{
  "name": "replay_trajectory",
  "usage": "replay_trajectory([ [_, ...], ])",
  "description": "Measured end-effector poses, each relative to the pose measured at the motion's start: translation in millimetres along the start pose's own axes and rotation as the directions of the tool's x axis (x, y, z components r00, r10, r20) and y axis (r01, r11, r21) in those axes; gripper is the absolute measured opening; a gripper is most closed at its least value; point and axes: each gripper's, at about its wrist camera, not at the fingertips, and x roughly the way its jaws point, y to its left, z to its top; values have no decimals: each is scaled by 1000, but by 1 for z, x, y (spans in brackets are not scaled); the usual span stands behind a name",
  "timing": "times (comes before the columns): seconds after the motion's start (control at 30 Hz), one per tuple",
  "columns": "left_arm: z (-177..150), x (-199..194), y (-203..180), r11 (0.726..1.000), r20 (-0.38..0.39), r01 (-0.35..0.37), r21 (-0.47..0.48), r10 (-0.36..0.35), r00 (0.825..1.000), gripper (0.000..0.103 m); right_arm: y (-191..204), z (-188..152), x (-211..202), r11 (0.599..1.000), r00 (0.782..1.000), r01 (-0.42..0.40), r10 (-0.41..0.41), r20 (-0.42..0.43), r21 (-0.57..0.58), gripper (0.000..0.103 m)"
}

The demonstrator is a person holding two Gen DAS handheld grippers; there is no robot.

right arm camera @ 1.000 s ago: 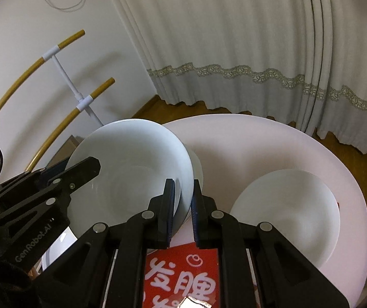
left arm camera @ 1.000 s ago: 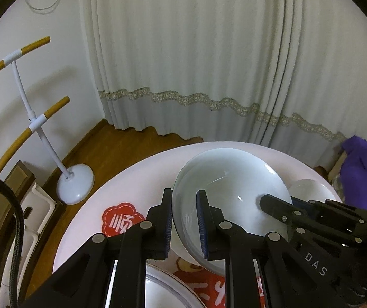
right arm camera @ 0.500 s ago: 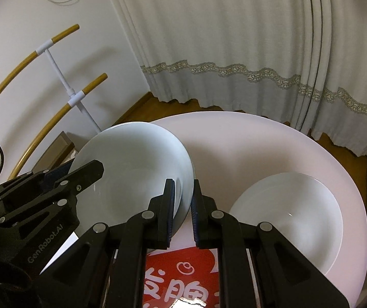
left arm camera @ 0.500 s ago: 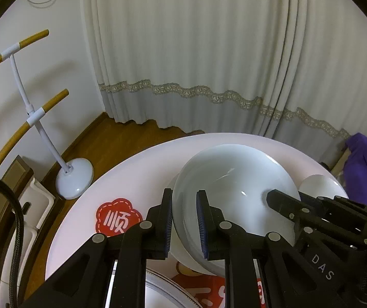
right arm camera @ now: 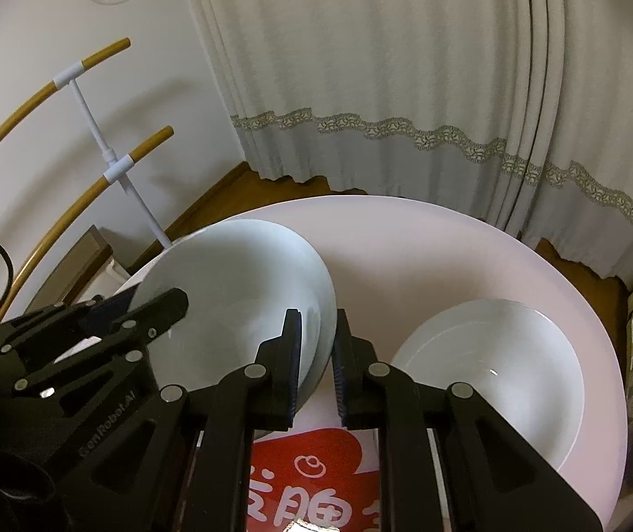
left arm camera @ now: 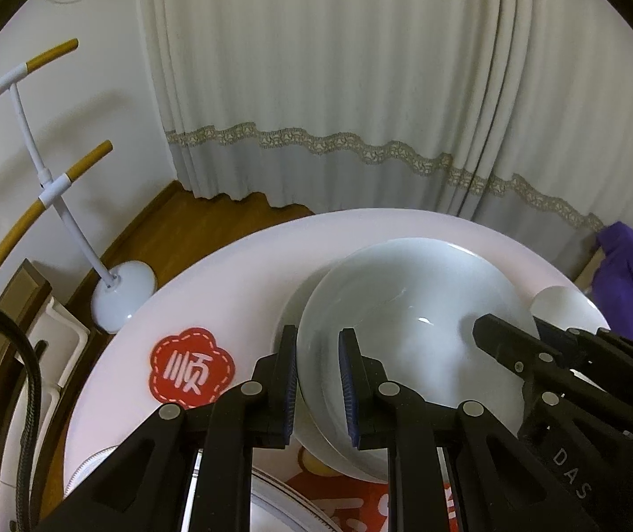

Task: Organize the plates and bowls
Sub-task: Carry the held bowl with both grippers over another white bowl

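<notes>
A large white plate (left arm camera: 414, 323) sits tilted over the round pale worktop (left arm camera: 236, 292), held at two opposite points of its rim. The left claw (left arm camera: 316, 381) is clamped on the plate's near-left rim, its blue-lined pads (left arm camera: 289, 381) pressing either side of the edge. The right claw (right arm camera: 318, 357) straddles the plate's right rim; its jaws are opening, with the rim between them, and whether the pads press on it cannot be told from the right wrist view. Beneath the plate, the edge of another white dish (left arm camera: 292, 310) shows at its left. To the plate's right on the worktop lies a second white plate (right arm camera: 489, 377), flat and well apart. A red flower-shaped sticker (left arm camera: 190, 365) lies on the worktop left of the held plate, and a red printed mat (right arm camera: 316, 479) lies at its near side. Beyond the plate hangs a pale curtain (left arm camera: 338, 88).
</notes>
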Motion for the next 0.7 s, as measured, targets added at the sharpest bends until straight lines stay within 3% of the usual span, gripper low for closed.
replay_trajectory([
  [0.7,-6,0,-2,1000,11,10,10,-10,1000,14,-5,2,5,999,998,52,-52,-32,8,15],
])
